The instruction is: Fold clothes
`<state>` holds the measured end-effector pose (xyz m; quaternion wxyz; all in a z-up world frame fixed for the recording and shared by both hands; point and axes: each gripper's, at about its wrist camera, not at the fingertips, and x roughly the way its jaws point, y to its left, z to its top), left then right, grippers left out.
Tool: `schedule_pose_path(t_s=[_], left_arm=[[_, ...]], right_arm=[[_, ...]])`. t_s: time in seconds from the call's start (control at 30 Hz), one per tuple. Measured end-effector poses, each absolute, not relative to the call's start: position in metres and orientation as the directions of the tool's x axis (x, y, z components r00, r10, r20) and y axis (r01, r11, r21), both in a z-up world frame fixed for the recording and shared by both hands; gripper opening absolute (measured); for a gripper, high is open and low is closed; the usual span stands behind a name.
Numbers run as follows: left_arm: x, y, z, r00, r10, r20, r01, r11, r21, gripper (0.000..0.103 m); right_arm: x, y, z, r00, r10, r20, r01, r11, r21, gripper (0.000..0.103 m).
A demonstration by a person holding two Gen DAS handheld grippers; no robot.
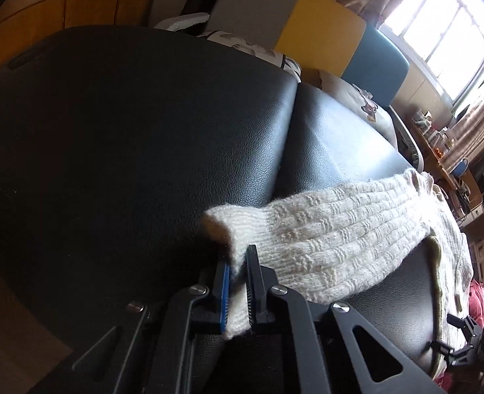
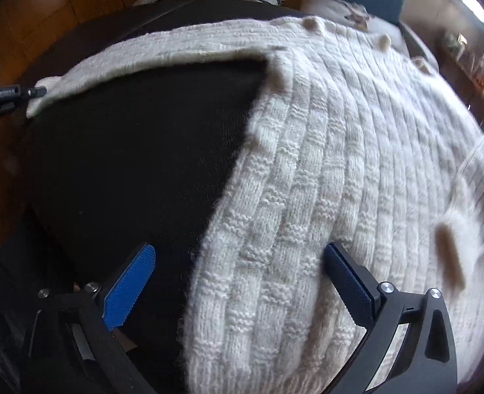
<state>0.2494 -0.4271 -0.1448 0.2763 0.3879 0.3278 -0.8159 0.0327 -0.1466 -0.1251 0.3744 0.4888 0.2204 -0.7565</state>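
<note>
Fingers of the left gripper (image 1: 238, 282) stand nearly together, with the cuff end of the sweater sleeve (image 1: 334, 239) pinched between the blue pad and the opposite ridged pad. Knit material shows both above and below the clamped point. From this grip the sleeve runs away across the black cushion (image 1: 136, 138) to the sweater body at the far right. Fingers of the right gripper (image 2: 240, 285) stand wide apart. Both blue pads face inward; the left pad (image 2: 130, 287) hangs over bare cushion and the right pad (image 2: 350, 285) lies over the knit. Whether either pad touches the surface cannot be determined. The cream ribbed sweater (image 2: 324, 164) lies spread flat on the cushion, its lower edge between the open fingers.
</note>
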Motion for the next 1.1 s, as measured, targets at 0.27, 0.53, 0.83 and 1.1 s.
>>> schedule_pose_path(t_s=[0.27, 0.53, 0.83, 1.1], left_arm=[[0.254, -0.429, -0.129, -0.560, -0.197, -0.805, 0.690, -0.649, -0.321, 0.009], [0.241, -0.426, -0.137, -0.487, -0.225, -0.844, 0.699, -0.680, -0.222, 0.009], [0.233, -0.422, -0.136, -0.481, -0.263, -0.836, 0.679, -0.715, -0.166, 0.007], [0.244, -0.439, -0.125, -0.550, -0.294, -0.782, 0.697, -0.678, -0.235, 0.007]], right_arm=[[0.023, -0.122, -0.098, -0.192, -0.485, -0.853, 0.711, -0.668, 0.220, 0.097], [-0.007, -0.113, -0.088, -0.351, -0.367, -0.862, 0.641, -0.765, 0.065, 0.072], [-0.012, -0.117, -0.111, -0.374, -0.290, -0.881, 0.595, -0.803, 0.012, 0.021], [-0.007, -0.132, -0.111, -0.390, -0.255, -0.885, 0.620, -0.783, -0.047, 0.018]])
